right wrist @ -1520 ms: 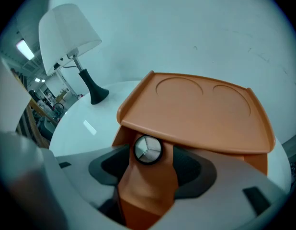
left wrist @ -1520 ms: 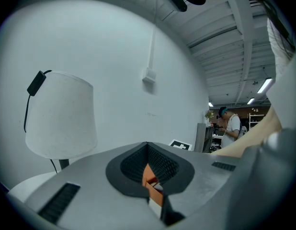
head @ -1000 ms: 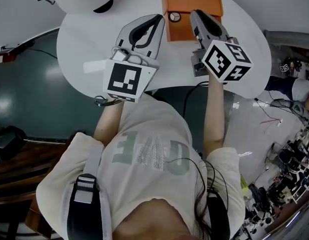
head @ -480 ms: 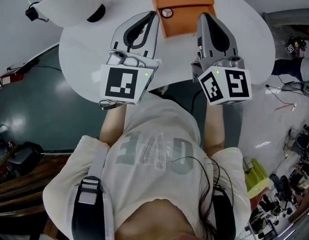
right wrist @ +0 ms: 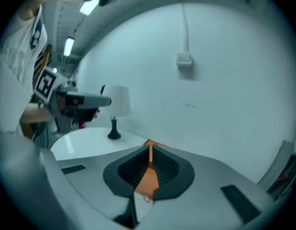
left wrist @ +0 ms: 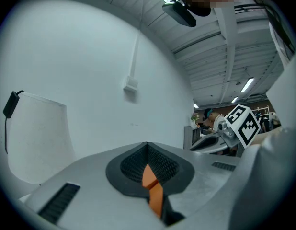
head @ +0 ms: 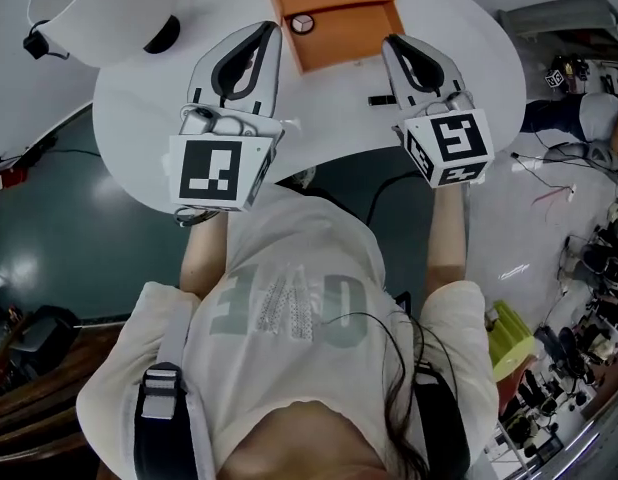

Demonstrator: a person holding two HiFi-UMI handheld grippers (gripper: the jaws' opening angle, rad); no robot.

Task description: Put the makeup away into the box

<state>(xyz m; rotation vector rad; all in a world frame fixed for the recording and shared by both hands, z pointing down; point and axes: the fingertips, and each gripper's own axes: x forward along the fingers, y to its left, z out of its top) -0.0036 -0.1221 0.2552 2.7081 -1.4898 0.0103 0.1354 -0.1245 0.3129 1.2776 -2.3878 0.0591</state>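
Head view: the left gripper is clenched and empty, its tip just left of the orange box at the far side of the counter. A small round case sits on the box's left part. A slim dark stick, probably makeup, lies on the counter just beside the right gripper, which is also clenched on nothing. This looks like the pickup step: the right gripper must open and come down over that stick.

Orange box, white table
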